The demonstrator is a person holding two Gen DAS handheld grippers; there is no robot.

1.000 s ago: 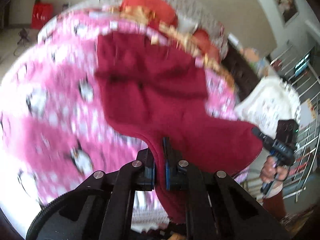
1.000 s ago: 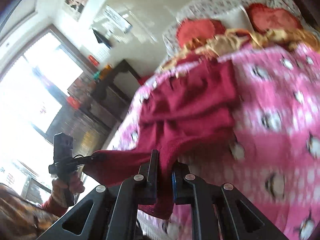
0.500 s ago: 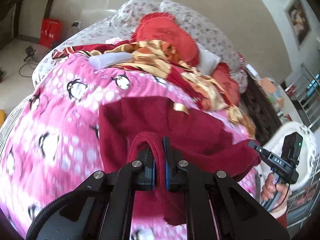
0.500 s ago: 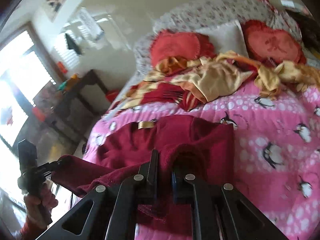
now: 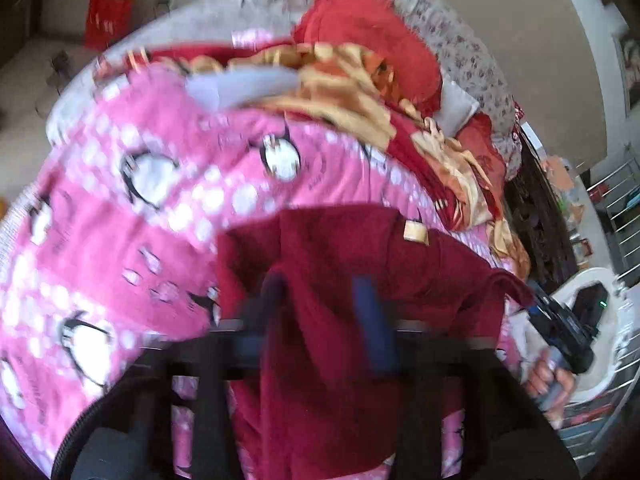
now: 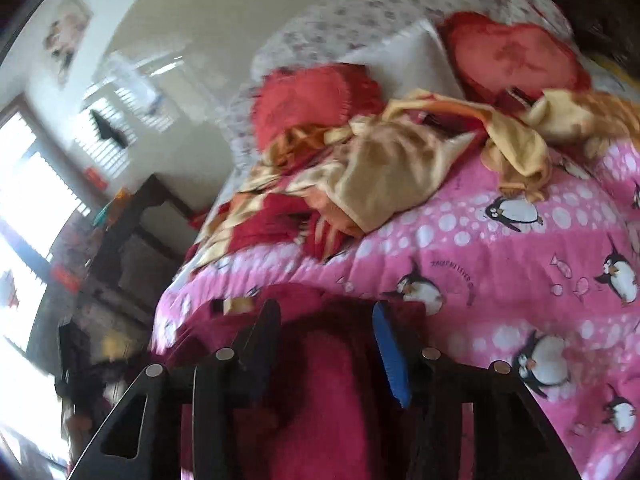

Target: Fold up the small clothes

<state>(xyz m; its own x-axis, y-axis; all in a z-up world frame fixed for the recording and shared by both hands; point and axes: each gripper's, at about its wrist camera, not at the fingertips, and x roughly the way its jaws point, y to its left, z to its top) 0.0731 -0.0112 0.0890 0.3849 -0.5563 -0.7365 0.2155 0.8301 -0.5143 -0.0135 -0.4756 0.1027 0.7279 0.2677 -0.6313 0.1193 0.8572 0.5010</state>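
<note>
A dark red knit garment (image 5: 360,264) lies folded over on the pink penguin blanket (image 5: 132,216). My left gripper (image 5: 320,316) is open just above it, its jaws spread with the cloth lying between and under them. In the right wrist view the same garment (image 6: 316,392) fills the lower middle. My right gripper (image 6: 326,344) is open over it too, the blue pad (image 6: 390,360) well apart from the black finger. The right gripper also shows at the far right of the left wrist view (image 5: 560,332), held in a hand.
A red and gold blanket (image 6: 380,184) and red heart pillows (image 6: 512,56) are heaped at the head of the bed. A dark wooden cabinet (image 6: 132,240) stands beside the bed near bright windows. A red box (image 5: 108,20) sits on the floor.
Both grippers were shut on the garment's edge and carried it forward over itself. Now both have opened and the cloth lies loose on the bed.
</note>
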